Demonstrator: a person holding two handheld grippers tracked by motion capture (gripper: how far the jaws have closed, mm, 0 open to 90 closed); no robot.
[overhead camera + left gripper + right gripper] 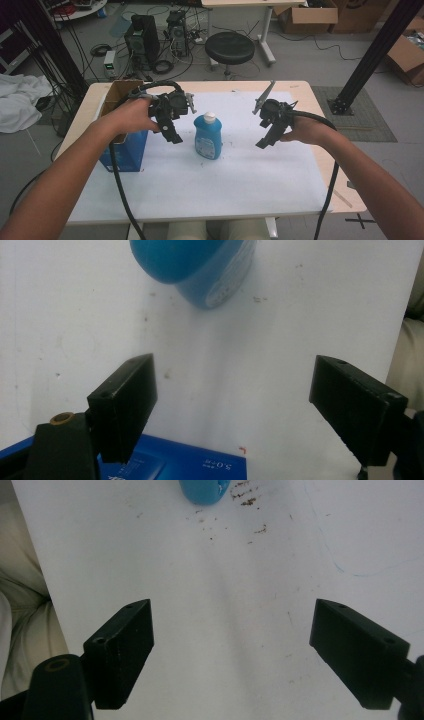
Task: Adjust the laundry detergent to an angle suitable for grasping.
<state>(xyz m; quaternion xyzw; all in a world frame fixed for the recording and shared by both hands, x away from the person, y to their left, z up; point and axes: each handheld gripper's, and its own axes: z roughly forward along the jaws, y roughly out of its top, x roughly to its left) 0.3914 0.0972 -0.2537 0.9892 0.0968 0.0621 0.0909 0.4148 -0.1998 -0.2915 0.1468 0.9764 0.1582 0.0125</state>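
A blue bottle (pixel 208 137) with a white cap stands upright near the middle of the white table top (pixel 240 175). To its left my left gripper (pixel 171 132) hangs above the table, open, jaws pointing down with nothing between them. In the left gripper view the bottle (pixel 200 265) shows at the top, beyond the open left gripper (pixel 235 410). My right gripper (pixel 265 140) is held right of the bottle, apart from it, also open. The right gripper view shows the bottle's base (pixel 204 491) at the top edge, far from the open right gripper (pixel 232 655).
An open blue box with a cardboard inside (pixel 122 135) stands at the table's left edge, under my left hand; its blue top (pixel 190 462) shows below the left jaws. Behind the table are a black stool (pixel 229 47), computer towers and cables. A person's lap (pixel 20 625) lies past the front edge.
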